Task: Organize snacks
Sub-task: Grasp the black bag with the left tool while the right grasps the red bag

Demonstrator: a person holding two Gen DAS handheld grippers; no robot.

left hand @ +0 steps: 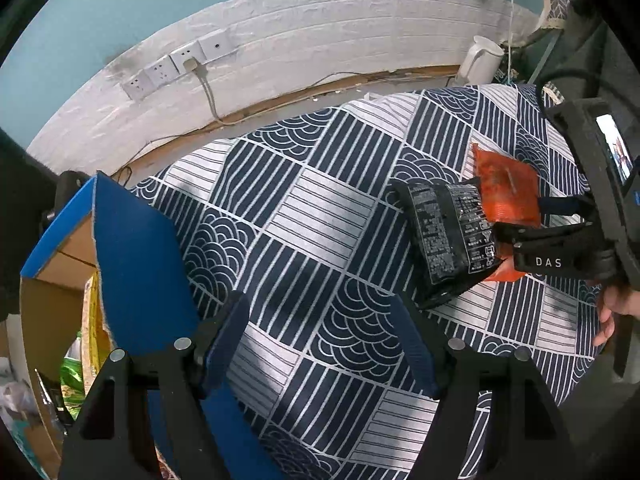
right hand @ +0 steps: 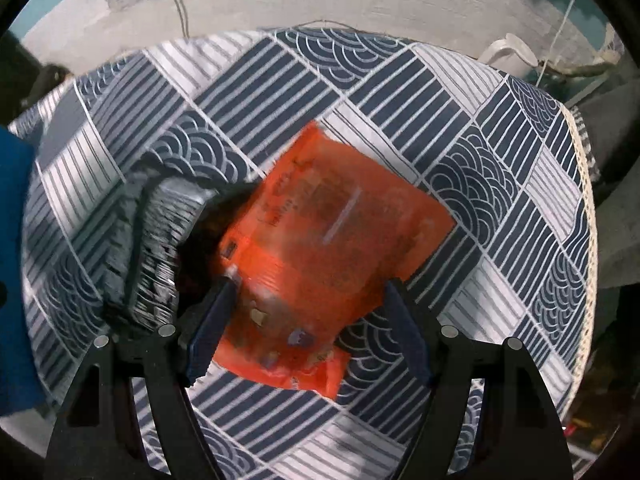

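An orange snack packet (right hand: 320, 232) lies on the patterned tablecloth (right hand: 400, 80), partly over a black snack packet (right hand: 156, 248) to its left; both are blurred in the right wrist view. My right gripper (right hand: 310, 300) is open, its fingers (right hand: 212, 328) astride the orange packet's near end. In the left wrist view the black packet (left hand: 444, 236) and orange packet (left hand: 506, 188) lie at the right, with the right gripper (left hand: 516, 220) over them. My left gripper (left hand: 320, 316) is open and empty above the cloth. A blue-sided cardboard box (left hand: 132, 248) stands at the left.
The box holds green and yellow packets (left hand: 86, 344). A white kettle (left hand: 480, 58) stands at the table's far right corner. Wall sockets with a plugged cable (left hand: 180, 62) are behind the table. The table's right edge (right hand: 588, 208) drops off.
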